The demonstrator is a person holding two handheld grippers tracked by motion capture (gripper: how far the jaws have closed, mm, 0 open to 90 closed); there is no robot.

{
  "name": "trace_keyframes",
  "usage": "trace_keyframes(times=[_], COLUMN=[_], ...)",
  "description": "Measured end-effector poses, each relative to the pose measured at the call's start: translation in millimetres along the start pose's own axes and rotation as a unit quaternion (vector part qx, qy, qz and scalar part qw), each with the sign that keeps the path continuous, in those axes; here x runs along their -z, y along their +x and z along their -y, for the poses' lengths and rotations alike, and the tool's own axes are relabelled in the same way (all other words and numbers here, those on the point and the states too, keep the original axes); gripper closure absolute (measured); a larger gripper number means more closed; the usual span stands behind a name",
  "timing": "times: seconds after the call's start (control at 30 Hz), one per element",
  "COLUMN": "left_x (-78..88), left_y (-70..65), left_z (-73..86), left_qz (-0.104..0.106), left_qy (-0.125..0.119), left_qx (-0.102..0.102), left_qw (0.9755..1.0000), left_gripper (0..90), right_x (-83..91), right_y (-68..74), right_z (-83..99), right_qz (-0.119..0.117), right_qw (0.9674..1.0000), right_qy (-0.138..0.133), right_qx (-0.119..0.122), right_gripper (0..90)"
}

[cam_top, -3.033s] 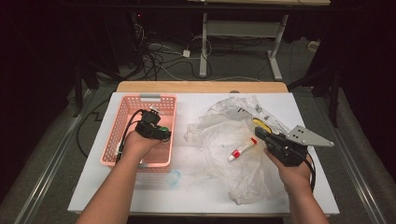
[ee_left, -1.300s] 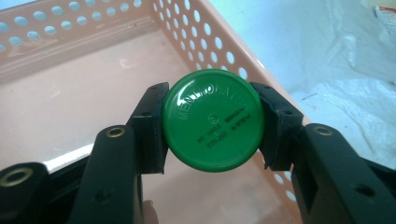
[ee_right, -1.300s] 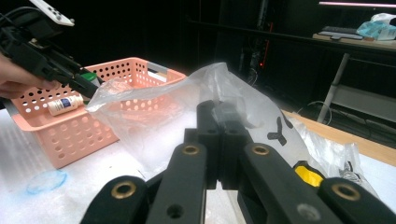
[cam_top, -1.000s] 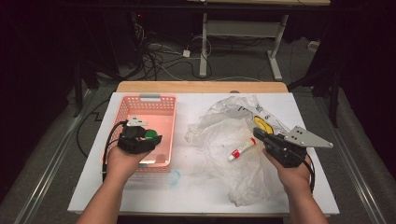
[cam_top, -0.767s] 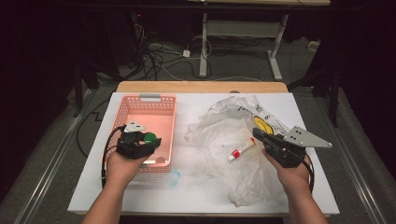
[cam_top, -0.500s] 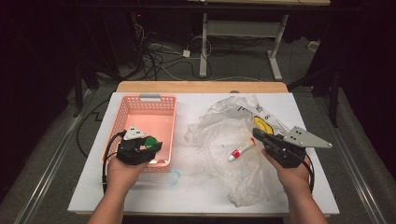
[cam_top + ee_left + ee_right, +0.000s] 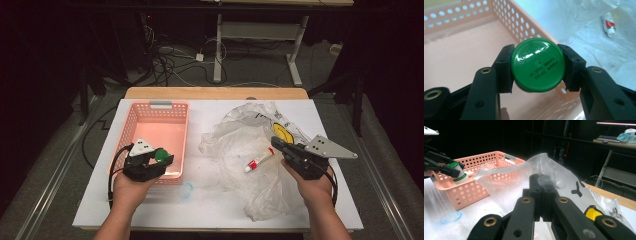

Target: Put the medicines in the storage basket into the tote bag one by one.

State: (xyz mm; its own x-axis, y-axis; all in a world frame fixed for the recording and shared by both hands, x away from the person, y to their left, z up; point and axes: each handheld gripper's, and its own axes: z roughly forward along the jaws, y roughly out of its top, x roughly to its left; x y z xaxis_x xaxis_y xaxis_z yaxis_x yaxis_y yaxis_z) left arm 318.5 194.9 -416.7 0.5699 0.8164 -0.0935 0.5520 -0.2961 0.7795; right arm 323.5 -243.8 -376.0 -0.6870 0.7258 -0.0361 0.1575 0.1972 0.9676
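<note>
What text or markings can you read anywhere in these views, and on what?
"MENTHOLATUM", partly lost in glare: embossed on the green cap clamped in the left gripper.
Smaller embossed lines beneath it on that cap: too small to read.
Red-and-white tube on the plastic bag: print too small to read.
Black and yellow print on the bag near the right gripper: a Y-like black mark, no readable words.

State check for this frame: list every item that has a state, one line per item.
left gripper: shut on green-capped jar, over the basket.
green-capped jar: capped, held between the jaws.
pink basket: upright on the table.
right gripper: shut on plastic bag.
plastic bag: crumpled, edge pinched.
tube: capped, lying on the bag.
</note>
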Motion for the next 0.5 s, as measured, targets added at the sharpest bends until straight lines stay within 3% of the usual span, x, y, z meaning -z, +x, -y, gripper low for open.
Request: trace_keyframes(times=[0.33, 0.5], left_x=[5.9, 8.0], left_y=[-9.1, -15.5], left_z=[-3.7, -5.9], left_qz=[0.032, 0.041], left_qy=[-0.032, -0.040], left_qx=[0.010, 0.004], left_qw=[0.9989, 0.9983], left_gripper=[49.7, 49.8], right_x=[0.4, 0.5], right_y=[-0.5, -0.4], right_z=[-0.3, -0.4], right_qz=[0.000, 0.000], right_qw=[1.0000, 1.0000], right_qy=[-0.002, -0.003], right_qx=[0.000, 0.002], right_gripper=[90.0, 90.0])
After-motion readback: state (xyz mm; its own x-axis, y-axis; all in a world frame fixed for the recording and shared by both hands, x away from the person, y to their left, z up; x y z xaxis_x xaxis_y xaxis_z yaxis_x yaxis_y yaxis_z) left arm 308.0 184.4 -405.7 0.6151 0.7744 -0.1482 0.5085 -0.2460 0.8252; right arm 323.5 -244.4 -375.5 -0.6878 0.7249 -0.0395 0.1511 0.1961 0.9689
